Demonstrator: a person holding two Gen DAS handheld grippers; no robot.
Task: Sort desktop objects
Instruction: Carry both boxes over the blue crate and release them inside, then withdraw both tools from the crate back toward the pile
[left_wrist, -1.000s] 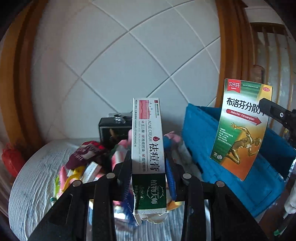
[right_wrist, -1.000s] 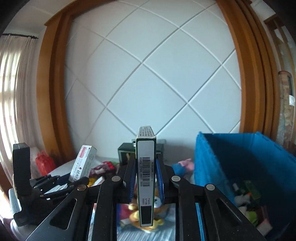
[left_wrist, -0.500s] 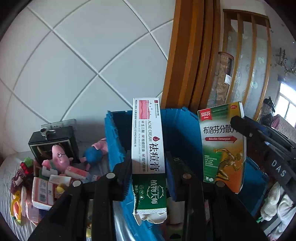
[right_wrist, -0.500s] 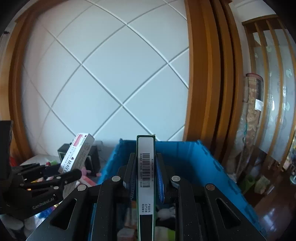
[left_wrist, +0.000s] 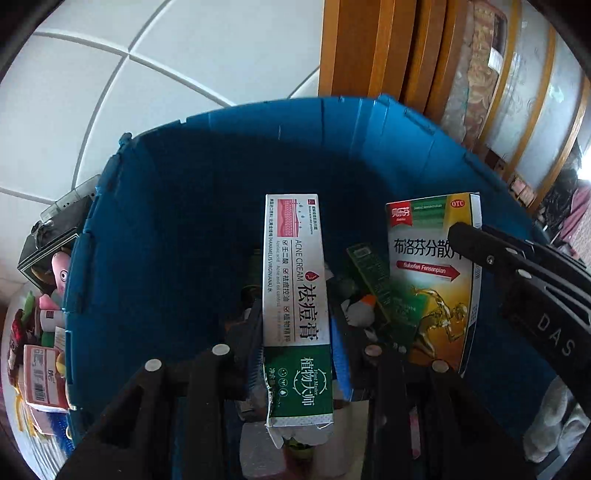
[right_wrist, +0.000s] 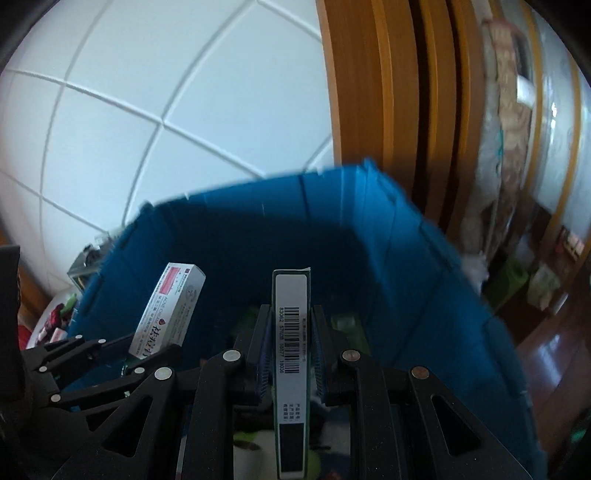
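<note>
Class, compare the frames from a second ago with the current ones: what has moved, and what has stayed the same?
Both tongs swung from above the cluttered table to over the blue bin, now tilted down into it. The left tongs still clamp the acne cream box; the right tongs still clamp the green-and-orange medicine box. Nothing was released or newly grasped. The toys and packets remain on the table beside the bin.

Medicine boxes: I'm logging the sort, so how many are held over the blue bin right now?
2: the acne cream box in the left gripper, the ibuprofen box in the right gripper. More may lie hidden in the bin.
</note>
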